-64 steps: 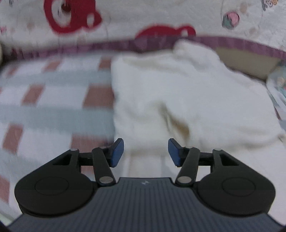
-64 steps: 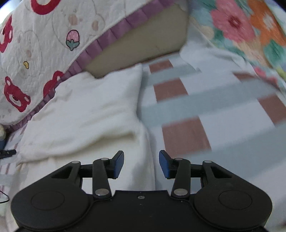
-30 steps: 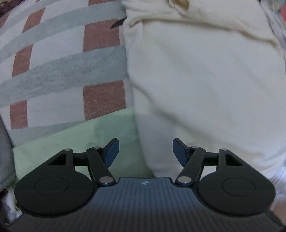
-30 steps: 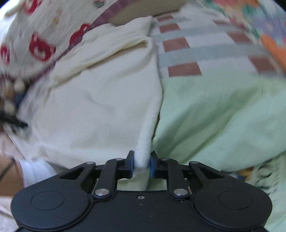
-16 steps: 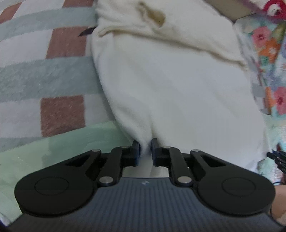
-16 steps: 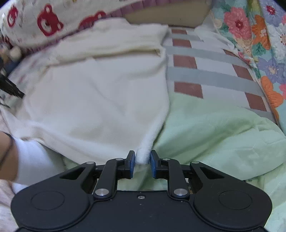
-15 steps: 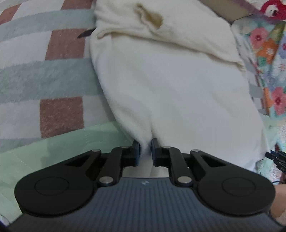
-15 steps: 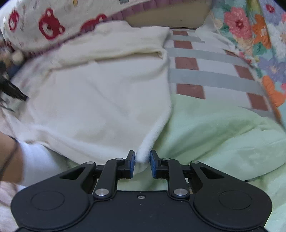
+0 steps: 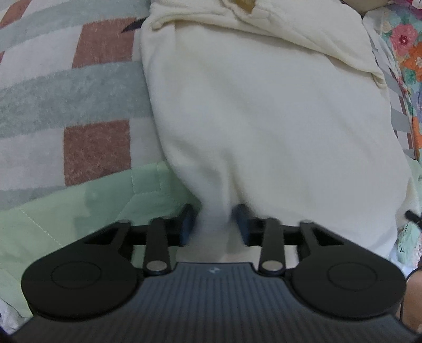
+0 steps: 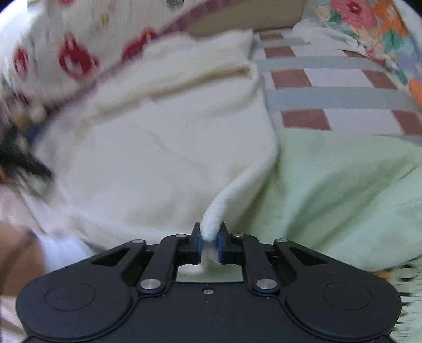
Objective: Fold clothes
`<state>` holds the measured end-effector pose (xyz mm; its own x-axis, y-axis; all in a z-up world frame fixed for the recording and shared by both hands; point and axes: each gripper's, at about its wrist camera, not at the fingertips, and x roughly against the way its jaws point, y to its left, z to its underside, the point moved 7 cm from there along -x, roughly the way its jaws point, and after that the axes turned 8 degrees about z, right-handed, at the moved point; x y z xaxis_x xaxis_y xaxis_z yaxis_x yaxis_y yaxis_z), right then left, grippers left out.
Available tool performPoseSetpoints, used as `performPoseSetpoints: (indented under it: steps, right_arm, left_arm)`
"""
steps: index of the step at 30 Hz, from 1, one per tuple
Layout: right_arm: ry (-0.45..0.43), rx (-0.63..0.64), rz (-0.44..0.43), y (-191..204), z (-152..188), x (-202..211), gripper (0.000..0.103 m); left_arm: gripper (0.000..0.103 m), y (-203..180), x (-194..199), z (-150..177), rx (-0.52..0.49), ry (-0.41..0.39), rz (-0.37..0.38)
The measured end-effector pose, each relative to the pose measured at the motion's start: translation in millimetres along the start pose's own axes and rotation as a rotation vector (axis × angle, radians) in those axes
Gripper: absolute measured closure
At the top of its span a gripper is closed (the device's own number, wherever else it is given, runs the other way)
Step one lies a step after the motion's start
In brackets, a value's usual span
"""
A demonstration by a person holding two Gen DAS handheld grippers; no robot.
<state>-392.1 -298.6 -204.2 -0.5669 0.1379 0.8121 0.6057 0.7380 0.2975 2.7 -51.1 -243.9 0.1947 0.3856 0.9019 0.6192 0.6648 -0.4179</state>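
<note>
Cream garment [image 9: 263,110] lies flat on the bed [image 9: 66,87], near edge overlapping the green quilt [image 10: 343,184].

Left gripper [image 9: 214,224]: jaws clamped on a pinched bunch of the near hem, fabric rising straight out between the blue pads [image 9: 187,223]. The frame is blurred there, so pad contact is a judgement, but the cloth clearly necks down into the gap.

Right gripper [image 10: 209,241]: jaws closing, already pressing the rolled near-right corner between them; a ridge of cloth runs up from the grip.

Reason for the hold, as I read it: one gripper per bottom corner, so the hem can be lifted evenly and carried toward the collar end for a crosswise fold. Grips sit right at the edge, so slip is the risk once tension comes on.

View differences: left wrist shows the collar area and brown tag [image 9: 241,4] at the far end. Right wrist shows the bear-print cover [image 10: 66,52] and floral bedding [image 10: 369,21] behind, plus a sleeve [image 10: 56,249] at lower left, blurred.
</note>
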Motion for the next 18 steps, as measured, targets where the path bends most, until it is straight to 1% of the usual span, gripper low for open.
performPoseSetpoints:
  steps: [2, 3, 5, 7, 8, 11, 12, 14, 16, 18]
  right_arm:
    - [-0.048, -0.014, -0.044, 2.4, -13.5, 2.5, 0.089]
    - [-0.070, -0.004, -0.058, 5.3, -21.8, 3.1, 0.089]
    - [-0.117, 0.059, -0.056, 15.7, -44.3, 3.8, 0.090]
    - [-0.179, 0.121, -0.056, 24.9, -72.0, 6.3, 0.090]
    - [-0.214, 0.146, -0.054, 28.8, -88.6, 7.7, 0.090]
    - [-0.324, 0.196, -0.038, 37.8, -146.5, 11.8, 0.090]
    - [-0.361, 0.214, -0.032, 41.3, -165.3, 12.0, 0.090]
    - [-0.424, 0.240, -0.014, 46.8, -200.2, 8.8, 0.090]
    - [-0.478, 0.230, 0.015, 47.5, -237.0, -3.7, 0.090]
    - [-0.520, 0.204, 0.050, 44.0, -267.3, -19.3, 0.090]
  left_arm:
    - [0.092, -10.9, 5.4, -4.6, -0.061, -0.033, -0.017]
    - [0.093, -16.5, 11.1, -11.2, -0.055, -0.062, 0.008]
    - [0.093, -28.3, 23.6, -25.5, -0.047, -0.126, 0.058]
    - [0.093, -43.8, 44.6, -48.8, -0.067, -0.227, 0.122]
    - [0.093, -49.9, 52.2, -60.4, -0.077, -0.271, 0.138]
    - [0.093, -58.3, 78.3, -98.0, -0.082, -0.423, 0.151]
    - [0.093, -58.4, 85.9, -111.0, -0.081, -0.475, 0.144]
    - [0.092, -45.3, 92.8, -134.0, -0.076, -0.582, 0.069]
    - [0.090, -31.5, 88.5, -148.2, -0.050, -0.650, 0.003]
    - [0.087, -15.7, 78.3, -151.4, 0.030, -0.680, 0.003]
